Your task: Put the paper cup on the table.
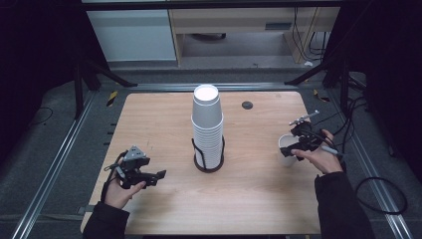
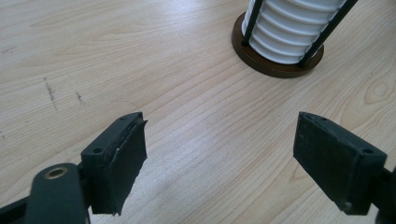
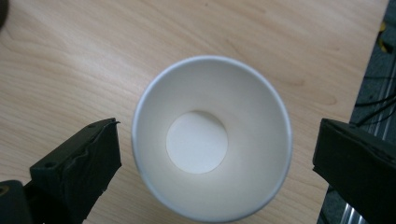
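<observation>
A tall stack of white paper cups (image 1: pixel 207 127) stands upside down in a dark wire holder (image 1: pixel 208 162) at the table's middle; its ribbed lower part (image 2: pixel 292 28) and brown base (image 2: pixel 275 63) lie ahead of my left gripper. My left gripper (image 1: pixel 152 178) (image 2: pixel 219 158) hovers low over bare wood at the front left, jaws wide open with nothing between them. A single white paper cup (image 1: pixel 287 149) (image 3: pixel 212 140) stands upright near the right edge. My right gripper (image 1: pixel 293 149) (image 3: pixel 215 158) is above it, open, its jaws on either side of the rim and apart from it.
A small dark round disc (image 1: pixel 247 104) lies at the back right of the wooden table (image 1: pixel 164 114). The table's right edge (image 3: pixel 373 60) runs close beside the single cup, with cables and a metal rail beyond. Bare wood stretches between the holder and each hand.
</observation>
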Motion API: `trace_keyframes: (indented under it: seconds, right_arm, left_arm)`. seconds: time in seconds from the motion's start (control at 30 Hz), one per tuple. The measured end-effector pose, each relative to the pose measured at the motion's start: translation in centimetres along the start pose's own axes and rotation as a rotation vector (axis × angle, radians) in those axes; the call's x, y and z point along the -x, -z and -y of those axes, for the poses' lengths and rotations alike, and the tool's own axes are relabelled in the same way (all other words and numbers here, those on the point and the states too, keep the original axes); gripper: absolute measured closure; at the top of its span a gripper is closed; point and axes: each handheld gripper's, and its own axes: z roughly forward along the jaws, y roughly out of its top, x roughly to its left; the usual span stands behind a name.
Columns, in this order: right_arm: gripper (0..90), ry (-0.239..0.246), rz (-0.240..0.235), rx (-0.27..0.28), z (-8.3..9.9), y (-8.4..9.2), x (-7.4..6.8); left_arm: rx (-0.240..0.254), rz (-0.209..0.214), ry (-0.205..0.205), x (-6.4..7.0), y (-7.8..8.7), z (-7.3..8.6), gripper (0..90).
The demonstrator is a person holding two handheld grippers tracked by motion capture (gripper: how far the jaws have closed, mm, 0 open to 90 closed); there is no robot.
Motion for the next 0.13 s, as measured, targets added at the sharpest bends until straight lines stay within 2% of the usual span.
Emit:
trace_keyframes:
  seconds: [0.13]
  right_arm:
    - [1.1, -0.012, 0.019, 0.094, 0.5, 1.8, -0.3]
  left_arm:
    - [0.003, -0.005, 0.006, -0.1, 0.1, 0.0, 16.5]
